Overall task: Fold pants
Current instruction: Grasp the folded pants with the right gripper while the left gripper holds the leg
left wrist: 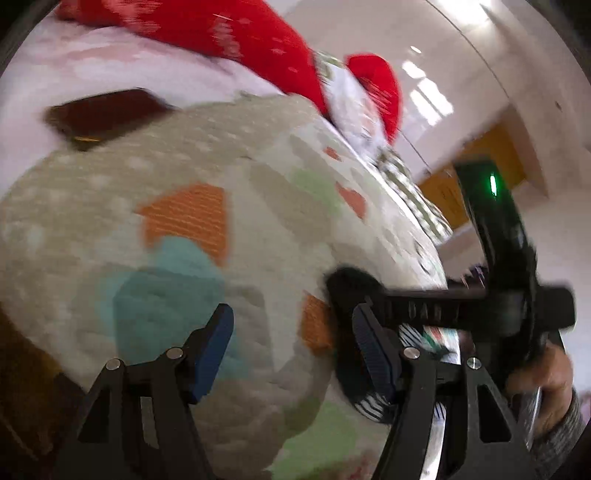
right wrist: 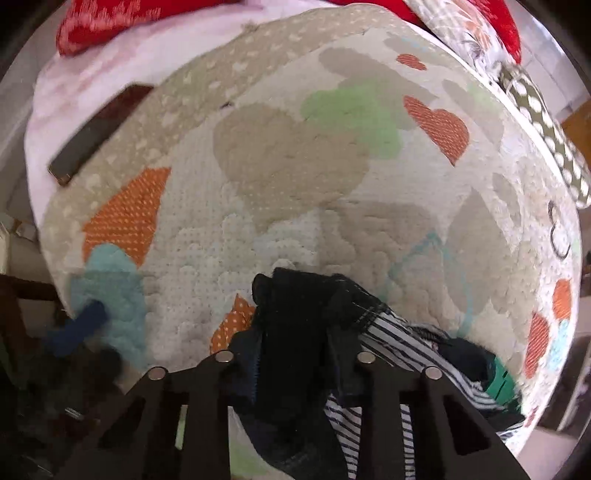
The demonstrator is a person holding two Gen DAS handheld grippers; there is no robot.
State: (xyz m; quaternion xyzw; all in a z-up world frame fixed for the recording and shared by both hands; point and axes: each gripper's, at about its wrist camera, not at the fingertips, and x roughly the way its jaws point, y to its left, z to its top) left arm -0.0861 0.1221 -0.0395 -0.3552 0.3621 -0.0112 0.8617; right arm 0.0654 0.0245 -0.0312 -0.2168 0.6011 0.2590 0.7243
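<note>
With your right gripper (right wrist: 291, 354) clenched on the dark pants (right wrist: 291, 332) at the quilted patchwork bed cover's (right wrist: 295, 166) near edge, bring your released left gripper (left wrist: 291, 350) onto the waistband's other corner.

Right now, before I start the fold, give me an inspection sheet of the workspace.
Surface: patterned quilt with orange, green and teal patches, spread over a bed.
Job's things: dark pants bunched at the near edge, striped lining showing.
Clutter: dark flat phone-like object at the quilt's far left edge; red pillow behind.
Grippers: left claw open over the quilt, holding nothing; right claw shut on the pants.
Cables: nothing seen.
Surroundings: white wall, orange door; left view is motion-blurred.
</note>
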